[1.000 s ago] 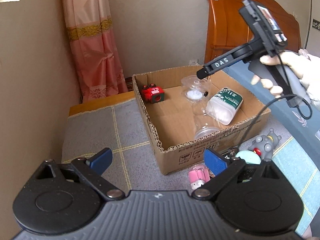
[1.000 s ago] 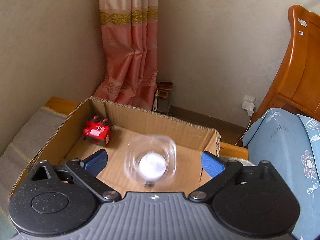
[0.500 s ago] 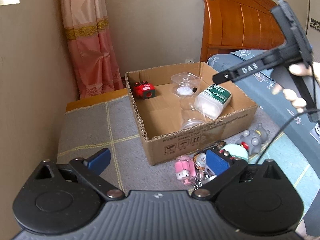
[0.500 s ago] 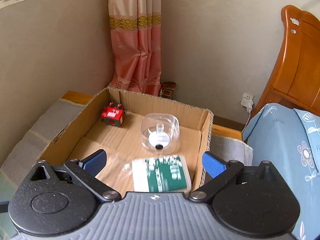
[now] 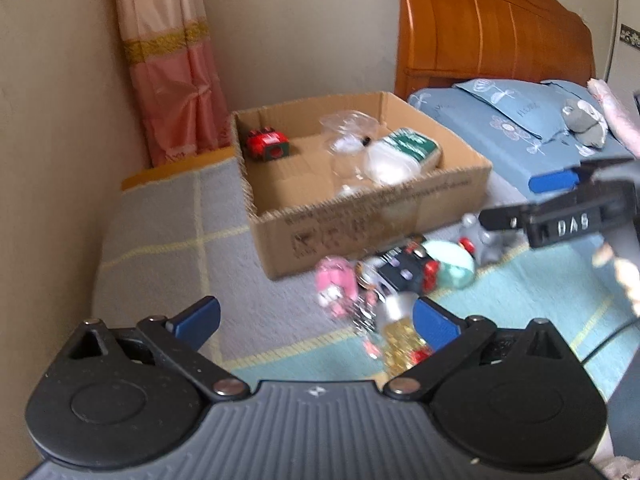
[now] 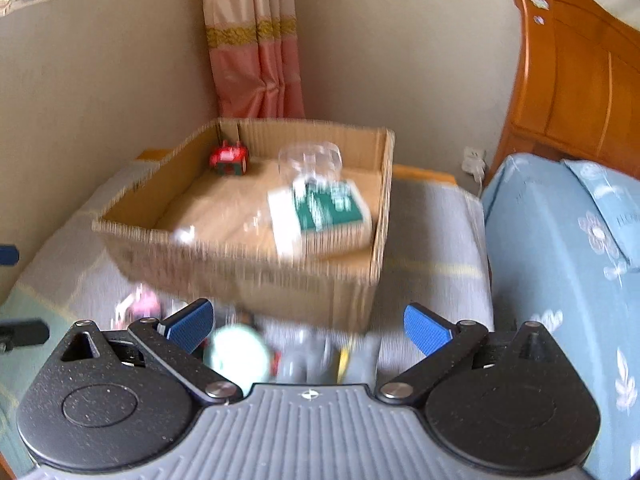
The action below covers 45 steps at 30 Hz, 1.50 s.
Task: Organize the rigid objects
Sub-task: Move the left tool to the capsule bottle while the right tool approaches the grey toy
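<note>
A cardboard box [image 5: 376,220] [image 6: 248,264] stands on the mat and holds a red toy [image 5: 267,147] [image 6: 229,159], a clear plastic jar [image 5: 349,136] [image 6: 310,158] and a green-and-white medical box [image 5: 404,151] [image 6: 324,212]. In front of it lie a pink toy [image 5: 336,284], a black-and-red toy [image 5: 404,270], a mint round thing [image 5: 450,268] [image 6: 236,354], a grey figure [image 5: 478,236] and a gold-filled jar [image 5: 400,336]. My left gripper [image 5: 316,322] is open and empty above the mat. My right gripper [image 6: 306,326] is open and empty, low over the pile.
A bed with blue floral bedding [image 5: 508,128] [image 6: 568,240] and a wooden headboard [image 5: 488,36] is on the right. A pink curtain [image 5: 172,80] and walls close the back left corner. The grey and green mat [image 5: 172,248] spreads left of the box.
Both grippers have pulled back from the box and dropped lower. The right gripper now sits in front of the box over the pile of toys. The views are motion-blurred.
</note>
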Available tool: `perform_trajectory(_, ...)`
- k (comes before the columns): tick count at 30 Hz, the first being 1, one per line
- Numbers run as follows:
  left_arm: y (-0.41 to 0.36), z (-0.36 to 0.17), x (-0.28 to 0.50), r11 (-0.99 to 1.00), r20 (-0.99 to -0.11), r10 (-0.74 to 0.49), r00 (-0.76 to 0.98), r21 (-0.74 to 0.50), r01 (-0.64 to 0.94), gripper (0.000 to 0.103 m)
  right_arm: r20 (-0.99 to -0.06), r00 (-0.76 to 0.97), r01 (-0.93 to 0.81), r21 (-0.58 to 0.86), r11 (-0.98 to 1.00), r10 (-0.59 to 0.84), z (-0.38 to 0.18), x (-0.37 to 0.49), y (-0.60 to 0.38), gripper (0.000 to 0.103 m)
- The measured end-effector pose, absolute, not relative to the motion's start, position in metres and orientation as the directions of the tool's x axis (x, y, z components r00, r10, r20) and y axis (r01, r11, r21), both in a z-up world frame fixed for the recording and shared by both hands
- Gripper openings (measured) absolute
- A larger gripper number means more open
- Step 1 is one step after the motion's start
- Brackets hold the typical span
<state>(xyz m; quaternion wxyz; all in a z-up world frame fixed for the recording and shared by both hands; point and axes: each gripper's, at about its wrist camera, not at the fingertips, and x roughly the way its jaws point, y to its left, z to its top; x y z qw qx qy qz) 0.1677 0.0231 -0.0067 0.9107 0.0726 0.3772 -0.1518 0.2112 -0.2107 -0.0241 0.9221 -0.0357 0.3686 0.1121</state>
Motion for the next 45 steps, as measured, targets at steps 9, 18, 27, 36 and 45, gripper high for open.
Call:
perform_trajectory(9,0.001,-0.035,0.156,0.934,-0.750,-0.244,0.615,-0.011,0.357,0.102,-0.698,0.705,-0.160,0.018,0.987,0.127,-0.068,0.159,-0.211,0.103)
perform_trajectory(18,-0.009,-0.061,0.146,0.921,-0.793,-0.248,0.557,-0.015,0.388,0.102,-0.731,0.675,-0.131,0.009,0.991,0.096,-0.090,0.150,-0.213,0.103)
perform_trajectory(27,0.022,-0.073,0.141,0.947,-0.805,-0.211,0.554,-0.027,0.321,0.102,-0.730,0.680,-0.121,-0.022,0.992,0.066,-0.098,0.147,-0.210,0.103)
perform_trajectory(36,0.057,-0.078,0.156,0.983,-0.806,-0.107,0.582,0.002,0.183,0.102,-0.716,0.695,-0.120,-0.020,0.993,0.070,-0.099,0.143,-0.212,0.103)
perform_trajectory(45,0.062,-0.079,0.155,0.986,-0.795,-0.096,0.598,0.007,0.167,0.102,-0.712,0.699,-0.123,-0.020,0.992,0.072,-0.099,0.142,-0.212,0.103)
